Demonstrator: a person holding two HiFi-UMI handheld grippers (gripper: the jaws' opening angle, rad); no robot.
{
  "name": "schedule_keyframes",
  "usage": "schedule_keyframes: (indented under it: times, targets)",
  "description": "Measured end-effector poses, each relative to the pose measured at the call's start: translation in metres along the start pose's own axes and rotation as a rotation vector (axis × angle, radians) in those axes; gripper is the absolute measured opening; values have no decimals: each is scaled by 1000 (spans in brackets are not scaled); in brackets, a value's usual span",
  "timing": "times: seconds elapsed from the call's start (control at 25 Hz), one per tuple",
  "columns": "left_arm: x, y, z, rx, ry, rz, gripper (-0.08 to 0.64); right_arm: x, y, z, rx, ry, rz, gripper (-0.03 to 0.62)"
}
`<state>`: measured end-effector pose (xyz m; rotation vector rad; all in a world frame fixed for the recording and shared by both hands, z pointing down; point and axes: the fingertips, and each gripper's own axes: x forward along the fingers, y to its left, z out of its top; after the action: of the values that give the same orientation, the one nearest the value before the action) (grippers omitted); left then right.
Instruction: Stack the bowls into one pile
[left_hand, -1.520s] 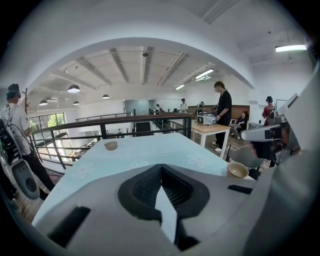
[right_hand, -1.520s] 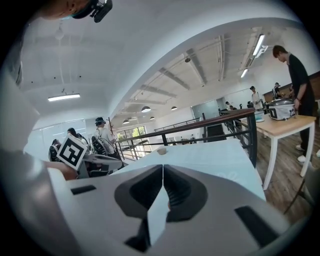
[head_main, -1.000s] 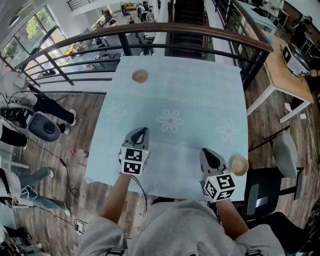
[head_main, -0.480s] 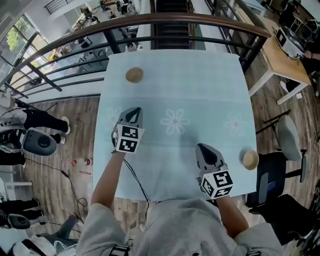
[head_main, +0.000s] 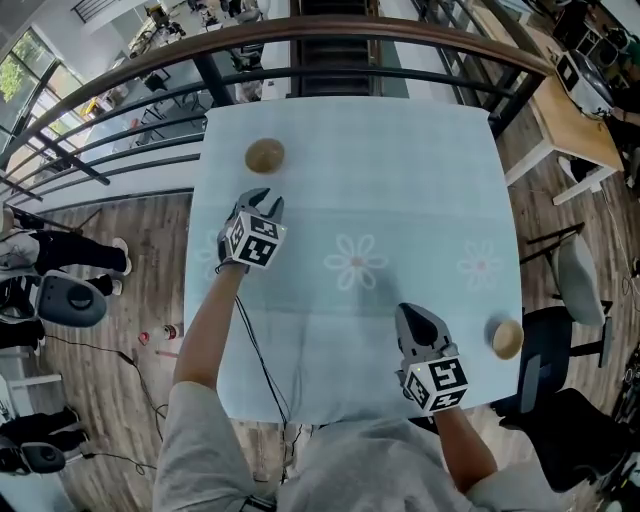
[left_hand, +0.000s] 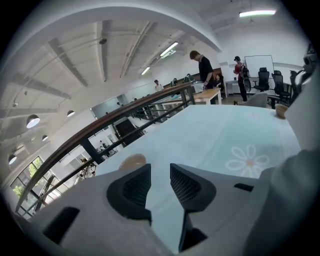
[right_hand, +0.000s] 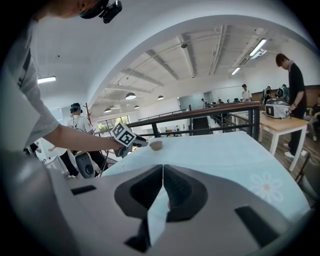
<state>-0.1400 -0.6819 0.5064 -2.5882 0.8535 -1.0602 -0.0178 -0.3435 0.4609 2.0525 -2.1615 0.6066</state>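
Observation:
A tan bowl (head_main: 265, 156) sits near the far left corner of the pale blue flowered table (head_main: 400, 170). My left gripper (head_main: 266, 200) hovers just short of it, and its jaws have just been opening, with nothing between them. In the left gripper view (left_hand: 159, 172) the bowl (left_hand: 132, 161) lies just beyond the left jaw. A second tan bowl (head_main: 507, 338) rests by the table's right edge, to the right of my right gripper (head_main: 409, 311), which is shut and empty. The right gripper view (right_hand: 163, 167) shows the far bowl (right_hand: 156, 145) and the left gripper (right_hand: 134, 141) beside it.
A dark curved railing (head_main: 350, 30) runs behind the table's far edge. A wooden table (head_main: 560, 120) stands at the back right and a grey chair (head_main: 575, 285) by the right side. Several people stand in the distance.
My left gripper has travelled up the table's left side towards the far bowl and its jaws have opened. The right gripper has shifted a little, still shut.

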Motion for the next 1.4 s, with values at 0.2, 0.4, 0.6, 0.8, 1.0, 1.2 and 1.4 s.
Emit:
schedule_keyframes:
  times: [0.2, 0.4, 0.6, 0.8, 1.0, 1.2, 1.4]
  targets:
    - [47, 36, -22, 55, 57, 51, 120, -5, -12, -16, -7, 48, -47, 28]
    - [79, 52, -38, 143, 120, 54, 120, -15, -31, -33, 17, 90, -104, 28]
    - [98, 57, -46, 138, 142, 42, 120, -11, -36, -41, 27, 114, -128, 28]
    - [110, 57, -57, 167, 175, 48, 120, -11, -42, -41, 36, 116, -144, 28]
    - [119, 68, -52, 221, 171, 85, 118, -12, -48, -43, 49, 121, -164, 28]
    - [131, 80, -56, 212, 222, 96, 118, -14, -51, -48, 54, 133, -177, 28]
    - [131, 71, -59, 213, 233, 104, 23, -15, -55, -46, 56, 123, -188, 28]
